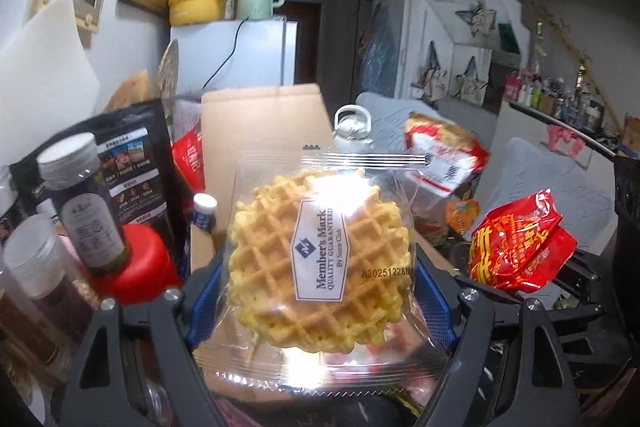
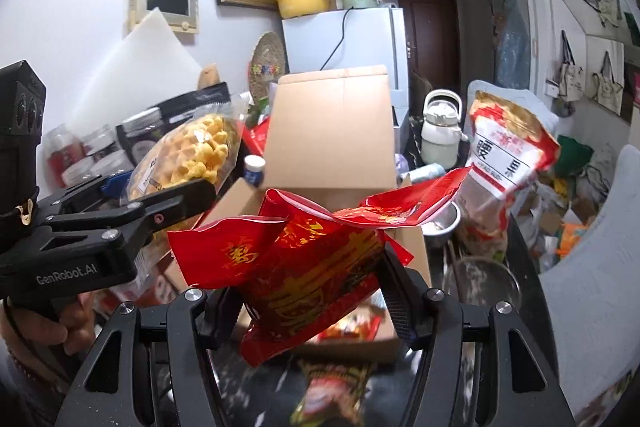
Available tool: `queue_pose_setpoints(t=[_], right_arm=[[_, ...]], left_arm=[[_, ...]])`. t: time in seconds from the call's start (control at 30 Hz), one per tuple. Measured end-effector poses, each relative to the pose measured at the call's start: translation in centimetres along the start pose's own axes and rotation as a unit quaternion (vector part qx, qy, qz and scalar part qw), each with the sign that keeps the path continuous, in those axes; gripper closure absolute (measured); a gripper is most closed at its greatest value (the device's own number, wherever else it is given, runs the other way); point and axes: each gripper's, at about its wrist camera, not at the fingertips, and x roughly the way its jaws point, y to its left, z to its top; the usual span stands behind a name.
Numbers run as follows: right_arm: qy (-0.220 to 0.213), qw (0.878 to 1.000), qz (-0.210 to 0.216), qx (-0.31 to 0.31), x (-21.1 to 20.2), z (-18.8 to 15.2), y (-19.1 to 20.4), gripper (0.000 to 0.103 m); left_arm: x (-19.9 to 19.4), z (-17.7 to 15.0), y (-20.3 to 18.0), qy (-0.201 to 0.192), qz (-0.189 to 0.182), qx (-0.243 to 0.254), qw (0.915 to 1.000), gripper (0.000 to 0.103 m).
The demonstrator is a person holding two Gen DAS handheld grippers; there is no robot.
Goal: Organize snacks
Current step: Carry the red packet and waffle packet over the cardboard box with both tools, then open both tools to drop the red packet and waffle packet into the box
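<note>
Clamped between the blue-padded jaws of the left gripper, a clear-wrapped waffle pack fills the lower centre of the left wrist view, held upright with its label facing the camera, probably so it can go flat into the open cardboard box directly behind it. At the lower centre of the right wrist view, the right gripper pinches a crumpled red snack bag above the same box, its loose top flopping forward. Both packs appear poised over the box opening for dropping in; a red-and-white cashew bag leans at the right, seemingly awaiting sorting.
</note>
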Motion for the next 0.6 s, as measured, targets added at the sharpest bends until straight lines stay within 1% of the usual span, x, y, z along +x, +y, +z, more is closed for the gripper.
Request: queue_pose_setpoints(t=[0.07, 0.2, 0.27, 0.4, 0.6], right_arm=[[0.008, 1.000, 0.000, -0.002, 1.4, 0.3, -0.4, 0.042], [0.023, 1.000, 0.008, -0.009, 4.1, 0.6, -0.9, 0.042], [0.032, 0.999, 0.009, -0.011, 5.6, 0.6, -1.1, 0.042], [0.055, 0.998, 0.014, -0.013, 8.2, 0.2, -1.6, 0.042], [0.086, 0.996, 0.016, -0.019, 11.0, -0.7, -1.9, 0.042]], left_arm=[[1.3, 0.0, 0.4, 0.011, -0.003, -0.005, 0.9999, 0.021], [4.0, -0.3, 1.1, 0.031, 0.009, -0.005, 0.9995, 0.021], [5.2, -0.7, 1.5, 0.043, 0.008, -0.008, 0.9990, 0.021], [7.4, -1.5, 2.4, 0.069, 0.019, -0.017, 0.9973, 0.021], [9.8, -2.9, 3.0, 0.106, 0.035, -0.017, 0.9936, 0.021]])
